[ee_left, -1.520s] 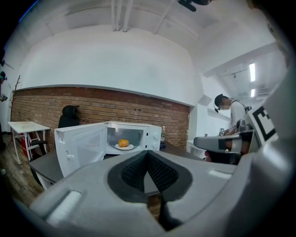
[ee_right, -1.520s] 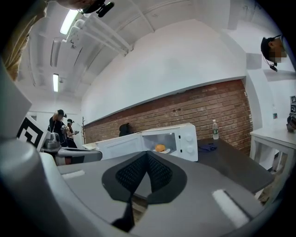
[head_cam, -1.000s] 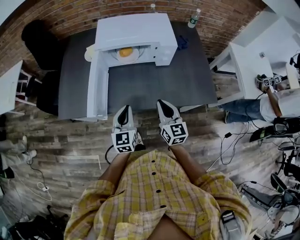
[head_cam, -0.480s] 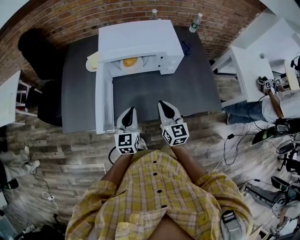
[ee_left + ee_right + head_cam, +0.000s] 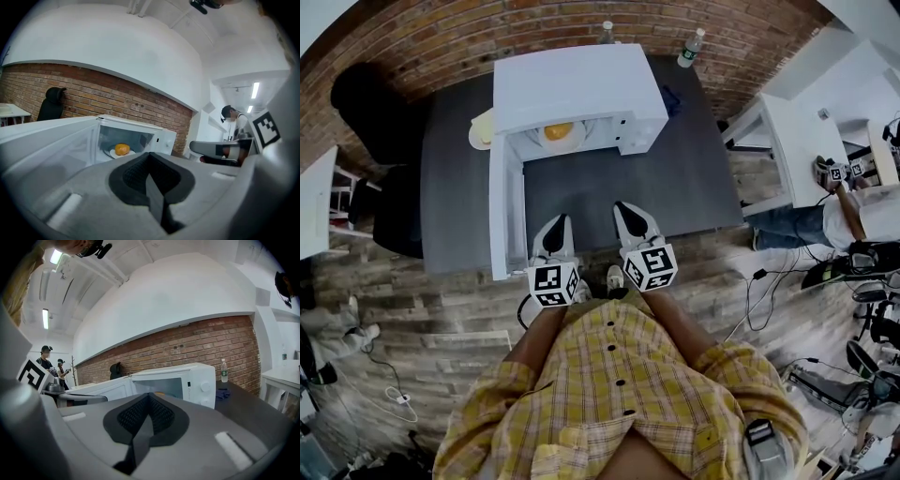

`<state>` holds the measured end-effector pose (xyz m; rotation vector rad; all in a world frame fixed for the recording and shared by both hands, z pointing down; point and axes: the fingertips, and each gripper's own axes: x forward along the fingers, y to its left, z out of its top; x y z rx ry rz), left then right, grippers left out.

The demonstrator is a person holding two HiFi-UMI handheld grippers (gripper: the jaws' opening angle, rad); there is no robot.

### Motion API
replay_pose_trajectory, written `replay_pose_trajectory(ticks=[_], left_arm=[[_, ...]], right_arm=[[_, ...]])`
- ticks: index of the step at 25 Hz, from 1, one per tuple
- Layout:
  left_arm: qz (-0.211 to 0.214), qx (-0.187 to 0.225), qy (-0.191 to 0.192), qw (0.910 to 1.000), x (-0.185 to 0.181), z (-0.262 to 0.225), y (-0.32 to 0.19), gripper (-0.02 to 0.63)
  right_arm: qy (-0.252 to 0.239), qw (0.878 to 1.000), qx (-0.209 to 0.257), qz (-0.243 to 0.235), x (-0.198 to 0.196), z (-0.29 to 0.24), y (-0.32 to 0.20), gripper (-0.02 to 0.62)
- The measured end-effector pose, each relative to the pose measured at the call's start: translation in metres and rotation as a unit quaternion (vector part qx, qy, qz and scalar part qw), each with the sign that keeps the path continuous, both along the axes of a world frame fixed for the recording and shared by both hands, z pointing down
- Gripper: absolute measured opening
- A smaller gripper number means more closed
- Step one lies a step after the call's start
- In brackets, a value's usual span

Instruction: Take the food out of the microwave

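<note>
A white microwave (image 5: 577, 89) stands on the dark table (image 5: 675, 169), its door (image 5: 506, 211) swung open toward me on the left. Inside, an orange round food (image 5: 559, 132) lies on a white plate (image 5: 572, 142); the left gripper view shows the same food (image 5: 122, 149) in the cavity. My left gripper (image 5: 555, 225) and right gripper (image 5: 628, 212) are side by side at the table's near edge, well short of the microwave. Both are shut with nothing between the jaws. The right gripper view shows the microwave (image 5: 187, 380) ahead.
A water bottle (image 5: 689, 45) and a blue cloth (image 5: 668, 94) sit at the table's far right, a yellowish plate (image 5: 478, 131) left of the microwave. A black chair (image 5: 370, 103) stands left, a white table (image 5: 806, 141) right. People stand at the right.
Both grippers and my view have shifted slightly toward the table; the microwave looks a little nearer. Both jaws stay shut.
</note>
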<state>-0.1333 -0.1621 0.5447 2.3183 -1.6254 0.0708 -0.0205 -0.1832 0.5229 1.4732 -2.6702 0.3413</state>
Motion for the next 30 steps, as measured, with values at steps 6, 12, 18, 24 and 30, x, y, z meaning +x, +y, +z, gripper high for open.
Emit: replay_pose_trajectory(ticks=[6, 12, 18, 24, 30], left_arm=[[-0.011, -0.017, 0.017, 0.9997, 0.012, 0.008, -0.016, -0.002], [-0.035, -0.045, 0.049, 0.9972, 0.015, 0.019, -0.039, -0.002], [-0.062, -0.07, 0.097, 0.9909, 0.007, 0.032, -0.063, -0.002], [-0.075, -0.101, 0.173, 0.977, 0.003, 0.053, -0.088, 0.0], [-0.085, -0.144, 0.295, 0.9407, -0.005, 0.084, -0.111, 0.0]], right_arm=[[-0.002, 1.0, -0.007, -0.013, 0.011, 0.004, -0.014, 0.002], [-0.005, 1.0, -0.012, -0.02, 0.017, 0.007, -0.025, 0.002], [-0.007, 0.999, -0.019, -0.035, 0.018, 0.015, -0.027, 0.002], [0.002, 0.999, -0.024, -0.033, 0.023, 0.022, -0.033, 0.003], [0.001, 0.999, -0.033, -0.036, 0.021, 0.028, -0.036, 0.003]])
